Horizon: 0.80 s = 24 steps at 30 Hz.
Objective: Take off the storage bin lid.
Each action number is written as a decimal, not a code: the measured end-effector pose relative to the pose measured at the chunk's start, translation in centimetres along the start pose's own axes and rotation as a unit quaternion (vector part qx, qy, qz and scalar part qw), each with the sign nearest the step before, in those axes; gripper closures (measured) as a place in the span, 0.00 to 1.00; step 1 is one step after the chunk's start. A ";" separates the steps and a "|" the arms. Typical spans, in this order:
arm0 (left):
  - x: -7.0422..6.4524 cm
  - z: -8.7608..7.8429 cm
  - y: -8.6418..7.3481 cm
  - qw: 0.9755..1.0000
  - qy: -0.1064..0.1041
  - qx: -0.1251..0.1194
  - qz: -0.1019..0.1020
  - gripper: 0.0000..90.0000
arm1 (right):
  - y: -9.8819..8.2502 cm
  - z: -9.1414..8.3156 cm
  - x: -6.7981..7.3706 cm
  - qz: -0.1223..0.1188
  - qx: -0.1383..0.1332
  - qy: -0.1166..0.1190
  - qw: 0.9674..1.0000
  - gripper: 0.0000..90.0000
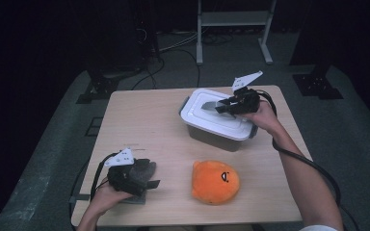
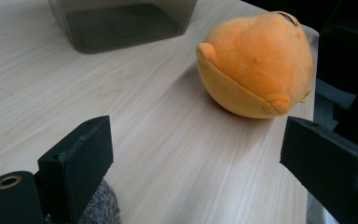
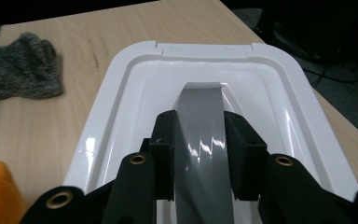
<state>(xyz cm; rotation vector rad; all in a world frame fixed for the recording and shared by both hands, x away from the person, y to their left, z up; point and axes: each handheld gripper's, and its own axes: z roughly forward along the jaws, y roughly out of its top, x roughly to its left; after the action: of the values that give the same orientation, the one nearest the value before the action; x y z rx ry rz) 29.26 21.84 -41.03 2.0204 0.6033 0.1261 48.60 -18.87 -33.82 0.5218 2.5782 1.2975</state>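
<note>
Right tool [image 3: 200, 154] clenched on the grey handle [image 3: 200, 135] of the white lid [image 1: 217, 114] — lid sits on the grey box [image 1: 211, 138] near the counter's [image 1: 144, 125] far right corner. Left tool [image 2: 193, 161] released, jaws wide, resting at the near left corner on a grey fuzzy cloth [image 1: 142, 173]. Orange plush [image 1: 215, 182] at near edge, centre.

Orange plush toy [image 1: 215, 182] (front edge), grey fuzzy cloth [image 3: 21, 65], wooden table [image 1: 144, 120].

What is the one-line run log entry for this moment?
right gripper: shut on lid handle | left gripper: open, near orange plush
</note>
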 end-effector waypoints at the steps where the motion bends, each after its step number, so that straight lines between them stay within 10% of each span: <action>1: 0.0 0.0 0.0 1.000 0.000 0.000 -0.001 0.10 | 0.0 0.1 0.4 -0.005 -0.001 0.005 1.000 0.73; 24: -0.2 0.0 0.1 1.000 -0.005 -0.002 0.002 0.10 | 1.6 2.3 2.9 -0.036 -0.004 0.056 0.998 0.73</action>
<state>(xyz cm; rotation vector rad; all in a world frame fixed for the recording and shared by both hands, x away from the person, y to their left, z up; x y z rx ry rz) 29.10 21.68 -40.89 2.0165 0.5937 0.1200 47.07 -15.15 -33.94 0.3589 2.6546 1.3486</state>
